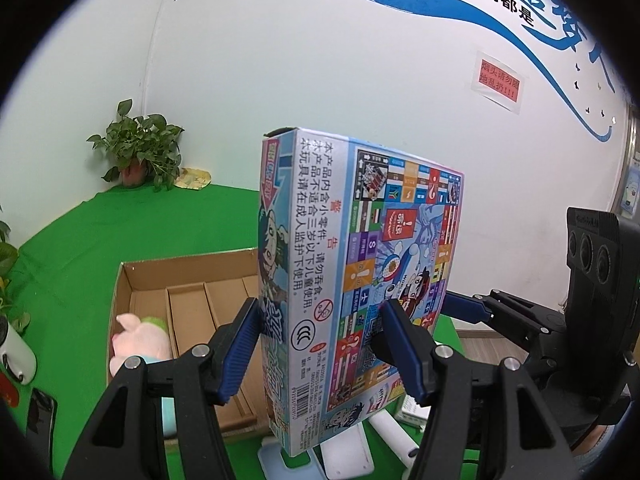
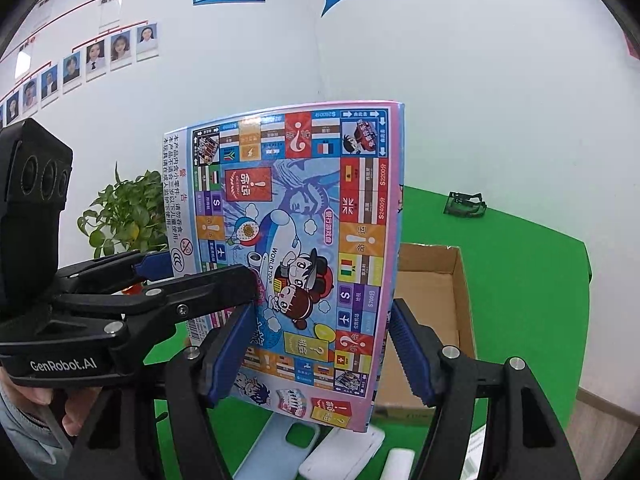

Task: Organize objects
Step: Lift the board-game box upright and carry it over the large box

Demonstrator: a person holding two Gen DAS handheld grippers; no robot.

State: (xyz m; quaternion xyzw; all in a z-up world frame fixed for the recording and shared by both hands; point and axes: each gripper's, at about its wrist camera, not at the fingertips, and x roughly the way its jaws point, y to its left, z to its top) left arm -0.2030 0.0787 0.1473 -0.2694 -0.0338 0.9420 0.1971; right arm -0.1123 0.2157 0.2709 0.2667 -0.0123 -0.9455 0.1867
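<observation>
Standing upright — board-game box point(image 1: 360, 272), colourful cartoon game-board print — white warning side.

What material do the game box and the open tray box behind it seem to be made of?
Game box: probably thin paperboard with a glossy printed coat; it shows sharp folded edges and a slight sheen. Tray box: plain brown corrugated cardboard, matte and unprinted, with folded dividers inside.

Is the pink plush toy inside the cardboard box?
Yes, the left wrist view shows the pink plush toy lying in the end compartment of the cardboard box.
</observation>
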